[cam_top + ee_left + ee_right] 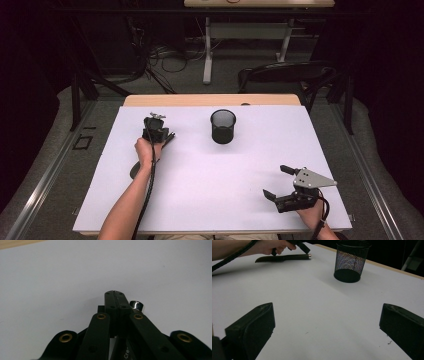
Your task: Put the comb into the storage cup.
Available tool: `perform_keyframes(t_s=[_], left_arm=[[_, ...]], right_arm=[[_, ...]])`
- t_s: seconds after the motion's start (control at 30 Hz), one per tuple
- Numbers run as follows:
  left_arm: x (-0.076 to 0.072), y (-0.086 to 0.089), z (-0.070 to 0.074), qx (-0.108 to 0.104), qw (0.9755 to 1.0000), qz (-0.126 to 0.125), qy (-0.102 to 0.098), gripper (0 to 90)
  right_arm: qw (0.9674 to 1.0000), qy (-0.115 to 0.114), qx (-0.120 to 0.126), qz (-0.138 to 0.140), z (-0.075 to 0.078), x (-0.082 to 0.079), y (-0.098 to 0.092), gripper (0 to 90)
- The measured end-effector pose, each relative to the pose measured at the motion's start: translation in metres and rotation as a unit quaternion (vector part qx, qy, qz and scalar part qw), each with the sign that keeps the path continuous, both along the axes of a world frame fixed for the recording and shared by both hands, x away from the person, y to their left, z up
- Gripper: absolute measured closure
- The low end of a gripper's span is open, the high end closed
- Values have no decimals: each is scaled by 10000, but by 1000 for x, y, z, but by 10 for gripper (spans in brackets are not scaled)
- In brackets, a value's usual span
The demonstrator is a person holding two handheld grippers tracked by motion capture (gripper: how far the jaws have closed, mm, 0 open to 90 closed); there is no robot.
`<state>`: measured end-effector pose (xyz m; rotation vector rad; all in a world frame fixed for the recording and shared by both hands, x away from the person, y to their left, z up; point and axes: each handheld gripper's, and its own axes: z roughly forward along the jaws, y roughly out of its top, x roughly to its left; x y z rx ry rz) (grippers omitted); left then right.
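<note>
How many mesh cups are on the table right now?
1. The black mesh cup stands upright at the far middle of the white table, empty as far as the mesh shows, apart from the marker under the left gripper.

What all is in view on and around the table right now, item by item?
Mesh cup: one, black, upright on the far middle of the table.
Pen: one, dark with a silver tip, lying flat on the table's left part, under the left gripper.
Table: one, white top with a wooden far edge.
Chair: one, black, beyond the table.
Second table: one, pale, far back.
Left gripper: black, jaws shut, beside the pen's silver tip.
Right gripper: black with a grey plate, jaws open, near right.
</note>
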<state>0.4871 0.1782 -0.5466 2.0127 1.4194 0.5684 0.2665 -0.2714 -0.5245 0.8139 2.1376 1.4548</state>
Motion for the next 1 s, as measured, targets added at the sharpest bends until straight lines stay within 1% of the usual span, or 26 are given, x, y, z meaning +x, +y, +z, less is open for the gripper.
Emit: perform_keyframes(t_s=[0.17,0.23,0.33,0.5,0.57,0.73,0.8,1.0], left_arm=[[1,-2,-1,31,10000,-44,64,900],[1,-2,-1,23,9999,-83,78,900],[1,-2,-2,5,9998,-142,127,900],[1,-4,-1,95,9996,-213,147,900],[0,-5,0,67,9996,-235,139,900],[-1,-7,0,70,9990,-379,209,900],[-1,-8,0,62,9990,-391,202,900],[-6,-13,2,59,9981,-574,233,900]], right_arm=[[10000,25,19,-10,0,0,0,0],[10000,4,-21,-6,0,0,0,0],[10000,4,-6,-15,0,0,0,0],[10000,4,-8,2,0,0,0,0],[10000,4,-11,3,0,0,0,0],[10000,8,-12,3,0,0,0,0],[10000,6,-12,5,0,0,0,0],[10000,11,-27,-2,0,0,0,0]])
